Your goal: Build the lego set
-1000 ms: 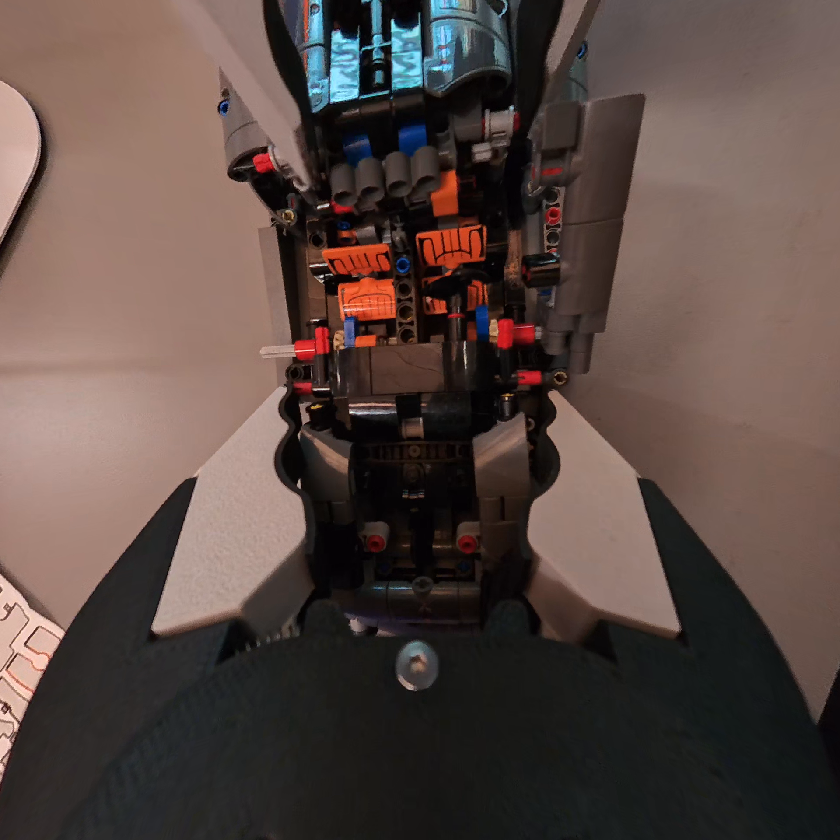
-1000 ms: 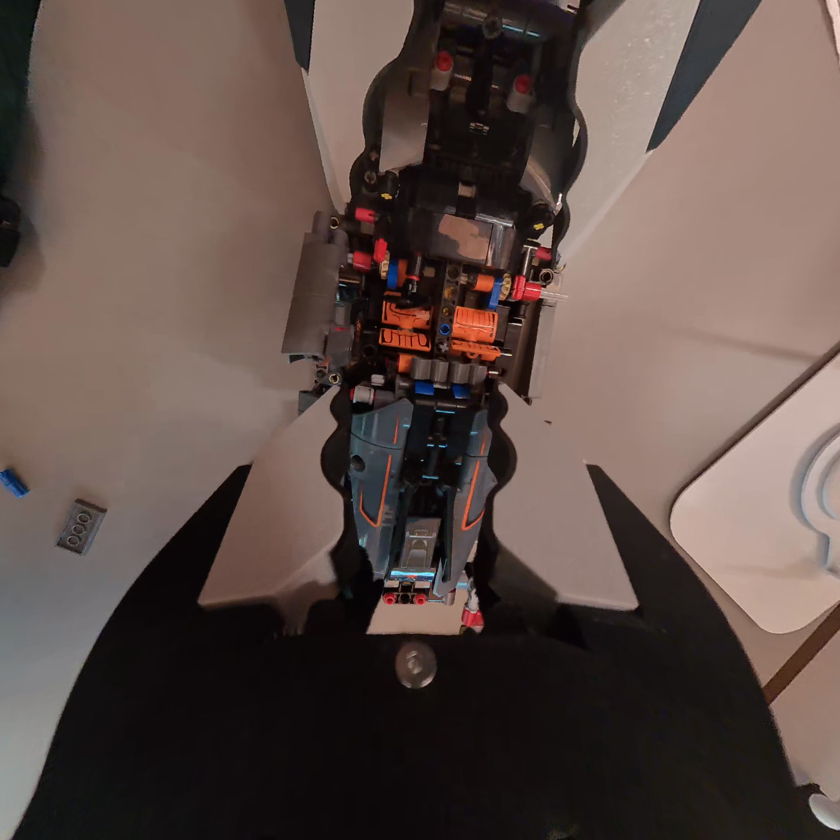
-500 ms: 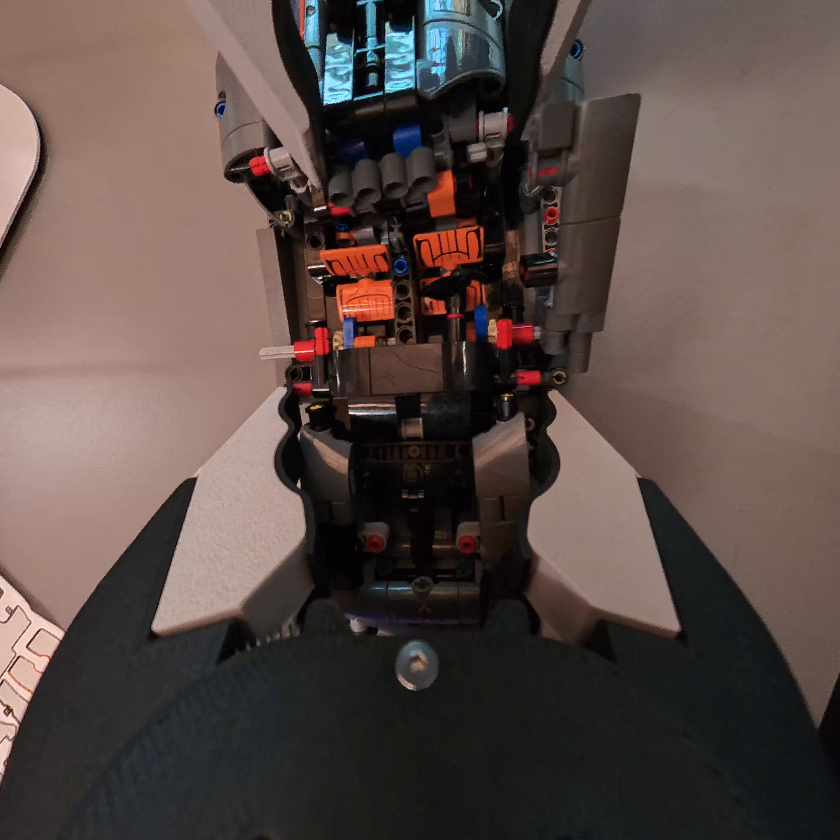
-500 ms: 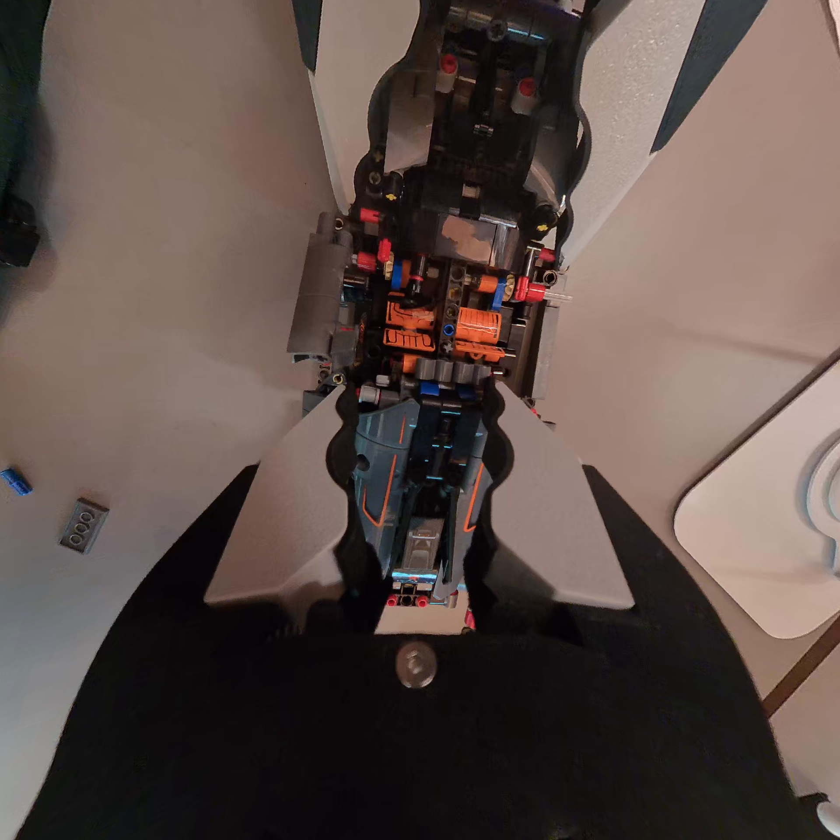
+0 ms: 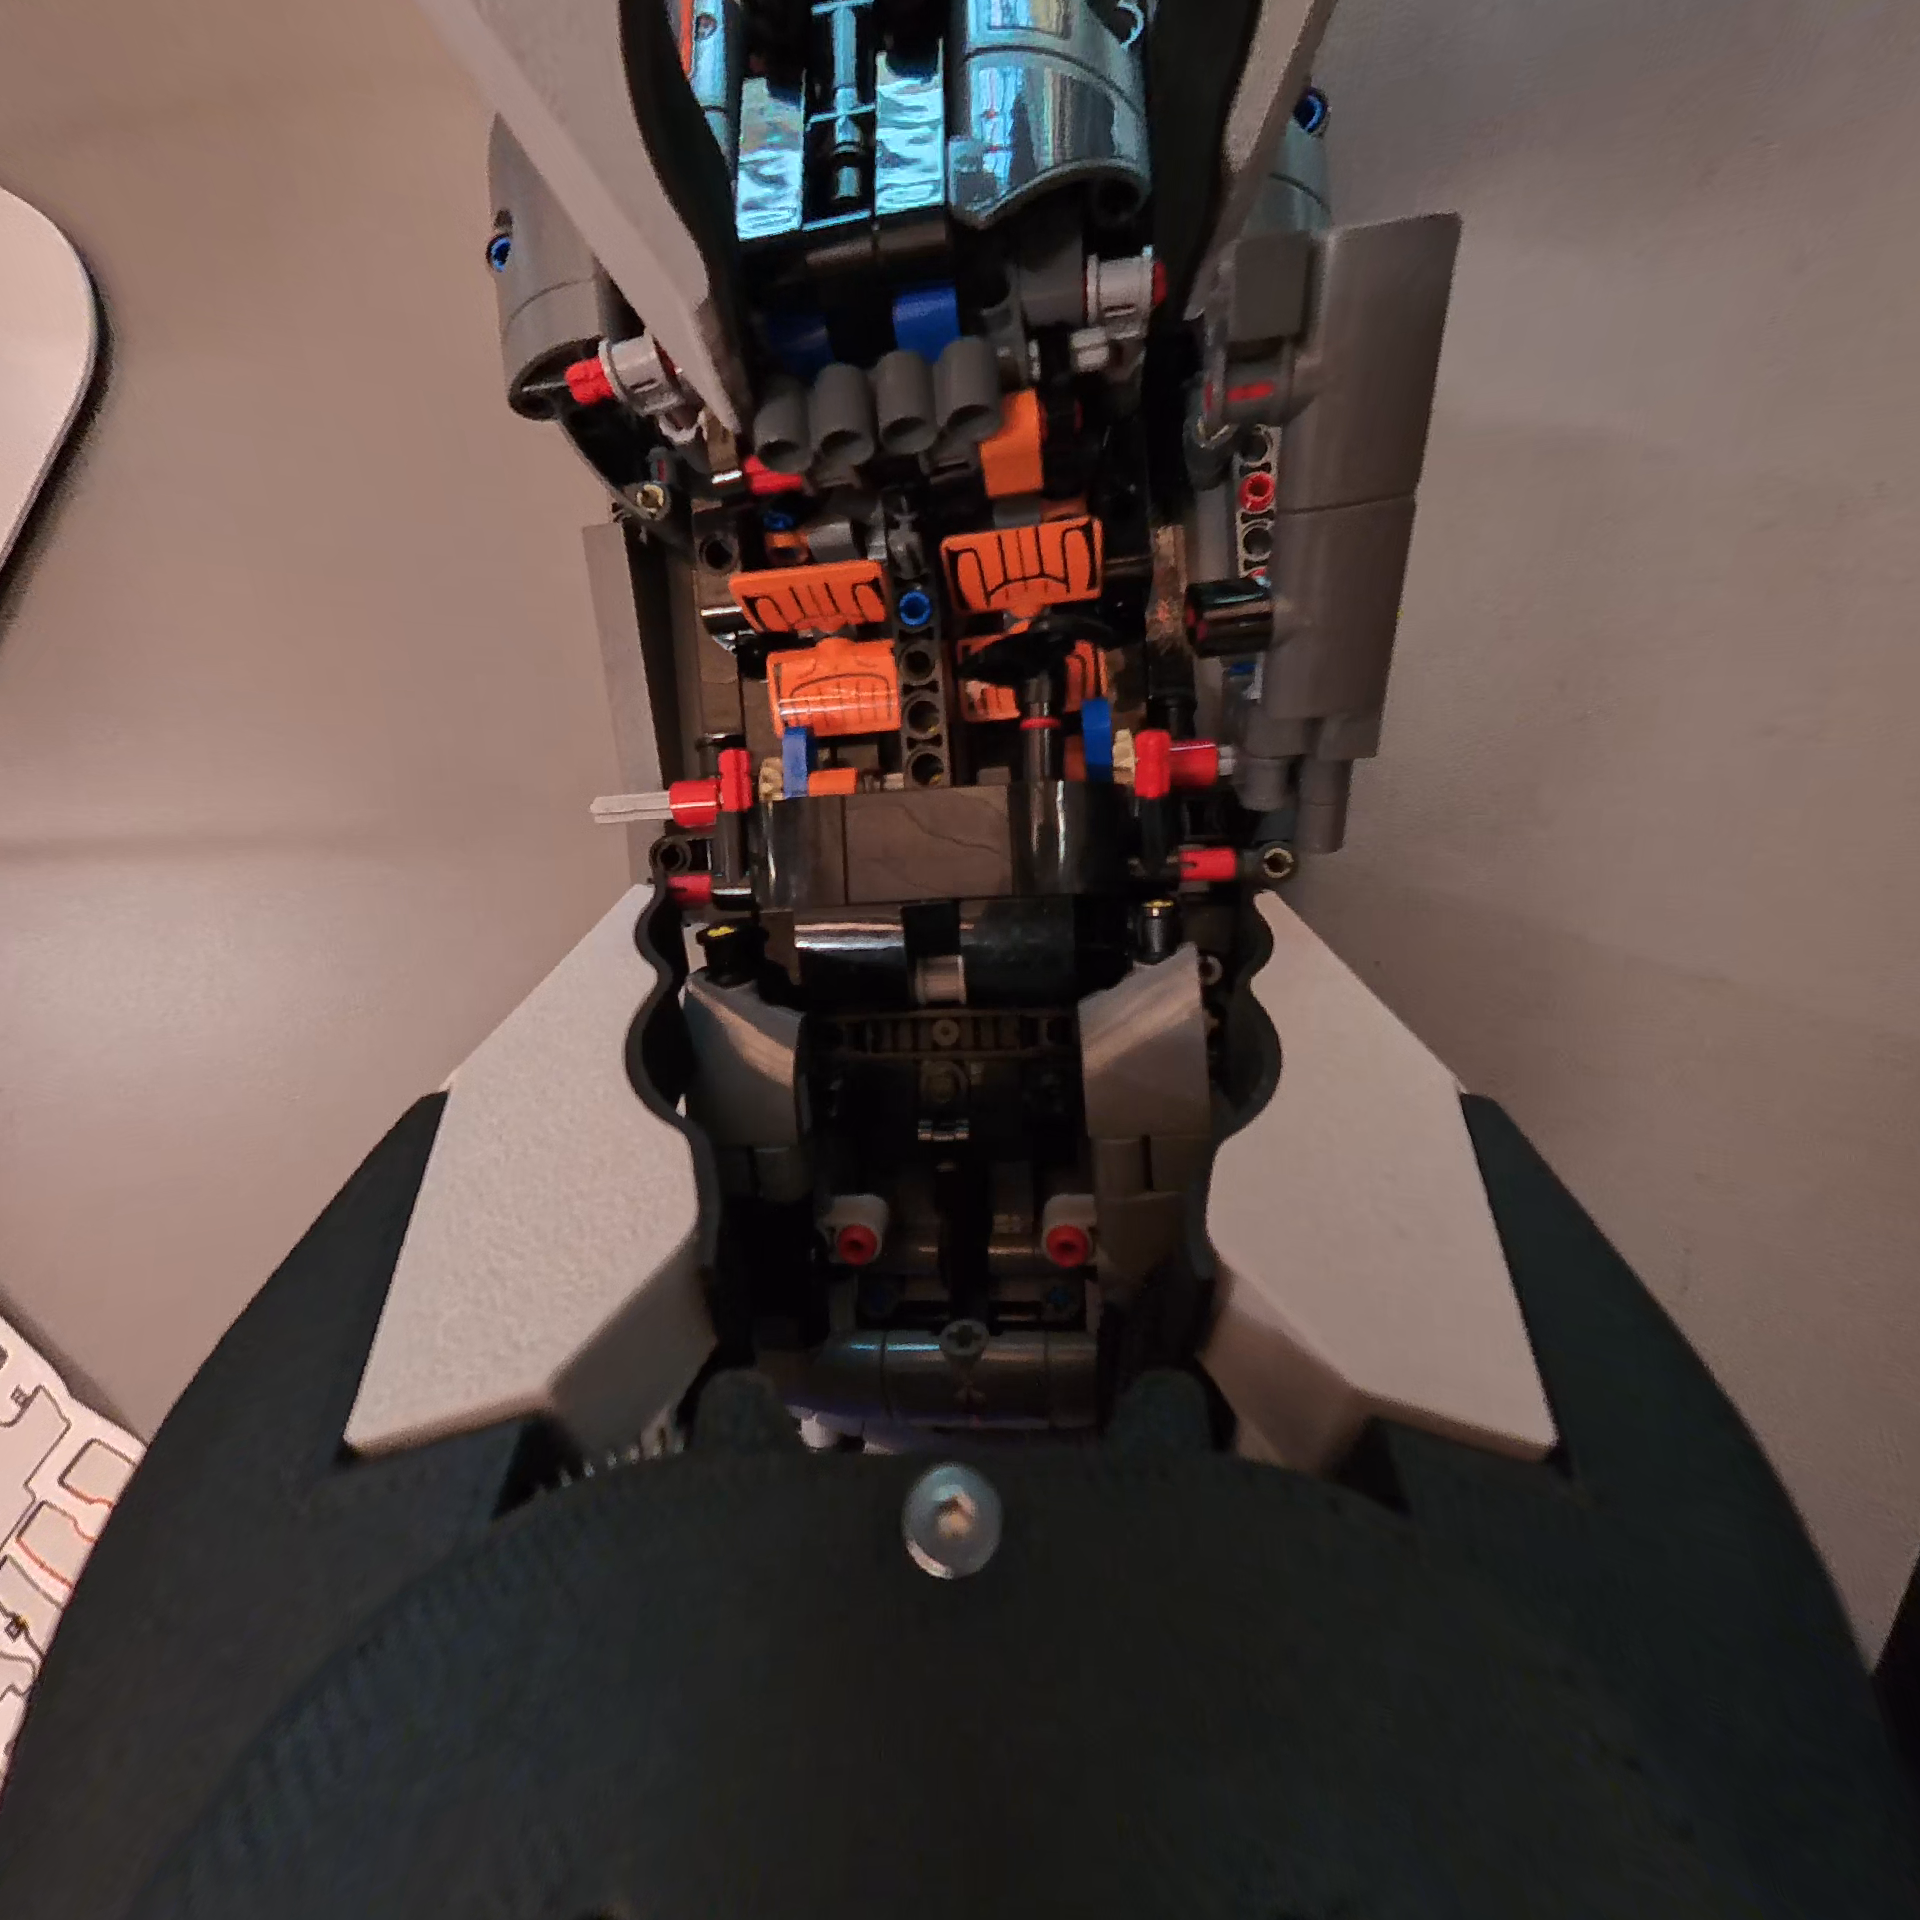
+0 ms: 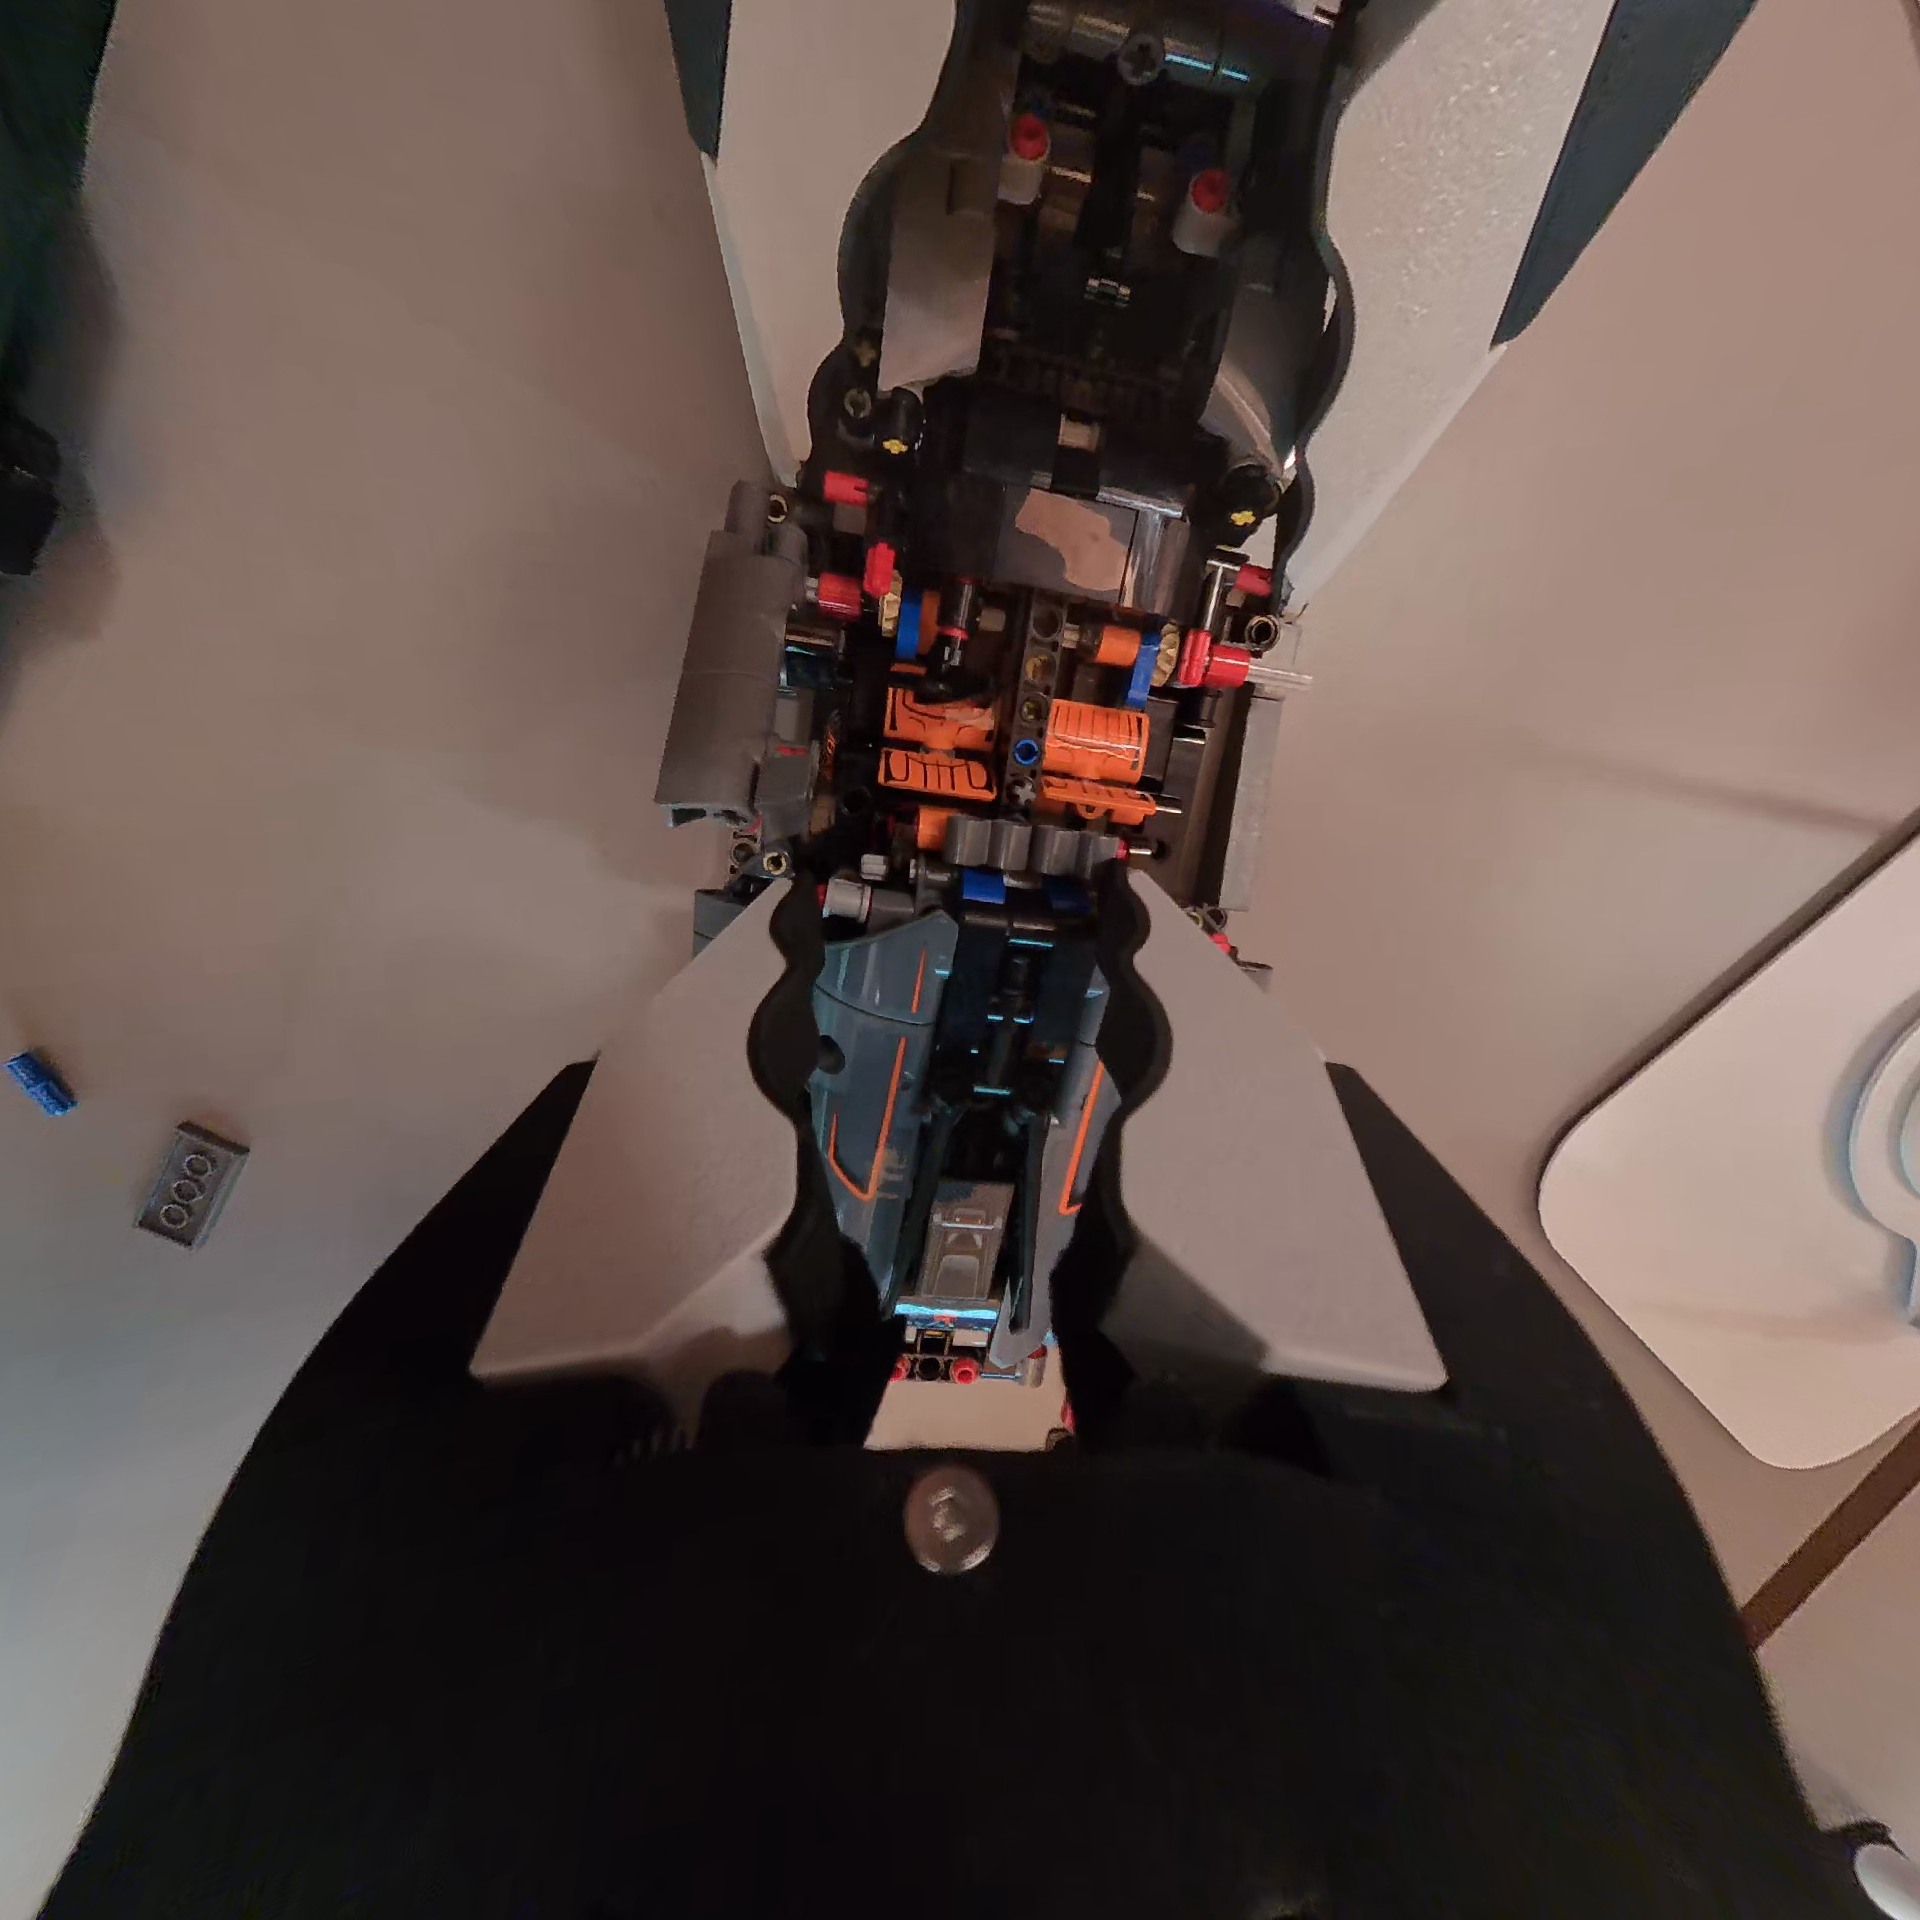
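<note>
A part-built lego car (image 5: 914, 665) with orange seats, grey side panels and a dark blue-grey end is held between both grippers above a pale table. My left gripper (image 5: 951, 935) is shut on the car's black and grey end. My right gripper (image 6: 961, 914) is shut on the opposite dark blue-grey end (image 6: 935, 1101). Each view shows the other gripper's grey fingers at the top, clamped on the far end of the car (image 6: 1018, 727).
A loose grey plate (image 6: 190, 1182) and a small blue piece (image 6: 40, 1083) lie on the table at the left of the right wrist view. A white tray (image 6: 1745, 1195) lies at the right. A printed sheet (image 5: 42, 1475) shows at the lower left of the left wrist view. There is about 8 centimeters between the tips of the two grippers. Both grippers' tips are roughly 20 centimeters from the loose grey plate (image 6: 190, 1182).
Almost nothing. Both grippers keep their hold on the car; its far end has shifted very slightly in each view.
</note>
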`<state>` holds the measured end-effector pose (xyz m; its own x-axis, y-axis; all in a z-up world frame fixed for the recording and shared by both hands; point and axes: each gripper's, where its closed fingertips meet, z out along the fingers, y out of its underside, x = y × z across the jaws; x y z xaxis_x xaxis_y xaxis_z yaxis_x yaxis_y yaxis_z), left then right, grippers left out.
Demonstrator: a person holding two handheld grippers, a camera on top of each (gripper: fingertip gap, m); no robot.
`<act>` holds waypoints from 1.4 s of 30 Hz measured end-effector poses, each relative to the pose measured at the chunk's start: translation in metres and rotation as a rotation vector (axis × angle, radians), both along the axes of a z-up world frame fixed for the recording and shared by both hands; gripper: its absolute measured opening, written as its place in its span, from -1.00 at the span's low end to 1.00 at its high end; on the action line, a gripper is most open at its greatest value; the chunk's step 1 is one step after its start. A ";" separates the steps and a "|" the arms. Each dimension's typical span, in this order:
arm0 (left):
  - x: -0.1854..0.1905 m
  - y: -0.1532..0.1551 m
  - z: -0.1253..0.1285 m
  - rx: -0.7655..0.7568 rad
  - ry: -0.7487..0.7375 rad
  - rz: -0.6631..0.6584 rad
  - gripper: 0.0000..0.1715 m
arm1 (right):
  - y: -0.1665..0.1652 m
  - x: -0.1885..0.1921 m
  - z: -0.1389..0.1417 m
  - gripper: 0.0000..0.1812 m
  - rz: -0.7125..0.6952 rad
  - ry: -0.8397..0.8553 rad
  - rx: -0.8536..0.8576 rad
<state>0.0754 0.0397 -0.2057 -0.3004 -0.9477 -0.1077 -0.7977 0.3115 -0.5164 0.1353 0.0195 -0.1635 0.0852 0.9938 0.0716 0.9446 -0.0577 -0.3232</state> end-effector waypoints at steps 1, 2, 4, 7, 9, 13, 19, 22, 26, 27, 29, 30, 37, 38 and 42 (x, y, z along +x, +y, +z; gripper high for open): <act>0.000 0.000 0.000 0.000 0.000 0.000 0.19 | 0.000 0.000 0.000 -0.43 -0.005 -0.002 0.000; 0.001 0.000 0.000 0.000 -0.001 0.000 0.20 | 0.001 0.000 0.000 -0.42 -0.020 -0.001 -0.008; 0.004 0.001 0.000 0.001 -0.013 -0.006 0.22 | -0.001 -0.001 0.003 -0.33 -0.062 0.011 -0.039; 0.003 0.000 0.002 -0.001 -0.024 -0.012 0.25 | -0.008 0.002 0.024 -0.23 -0.107 0.062 -0.029; 0.003 0.000 0.002 -0.006 -0.028 -0.010 0.26 | -0.003 0.008 0.040 -0.19 -0.181 0.113 0.005; -0.006 0.002 0.003 -0.031 0.002 0.018 0.25 | -0.008 0.016 0.045 -0.27 -0.291 0.139 0.019; -0.021 -0.001 0.004 -0.036 -0.013 0.029 0.21 | -0.004 -0.003 0.034 -0.11 -0.331 0.185 0.029; -0.030 -0.007 0.004 -0.033 -0.014 -0.012 0.19 | 0.002 -0.019 0.025 -0.11 -0.278 0.172 -0.006; -0.041 -0.012 0.003 -0.032 -0.013 -0.081 0.19 | 0.004 -0.039 0.020 -0.36 -0.223 0.233 -0.120; -0.043 -0.013 0.004 -0.033 -0.013 -0.094 0.20 | 0.006 -0.041 0.021 -0.42 -0.223 0.263 -0.154; -0.046 -0.014 0.004 -0.038 -0.013 -0.111 0.20 | 0.012 -0.040 0.023 -0.51 -0.230 0.302 -0.211; -0.047 -0.015 0.004 -0.038 -0.013 -0.111 0.20 | 0.013 -0.039 0.024 -0.55 -0.228 0.316 -0.245; -0.047 -0.015 0.003 -0.031 -0.024 -0.111 0.21 | 0.008 -0.038 0.017 -0.42 -0.194 0.261 -0.328; -0.047 -0.015 0.003 -0.031 -0.024 -0.111 0.21 | 0.004 -0.039 0.014 -0.35 -0.193 0.243 -0.348; -0.047 -0.014 0.003 -0.030 -0.022 -0.112 0.21 | -0.004 -0.039 0.010 -0.37 -0.191 0.220 -0.336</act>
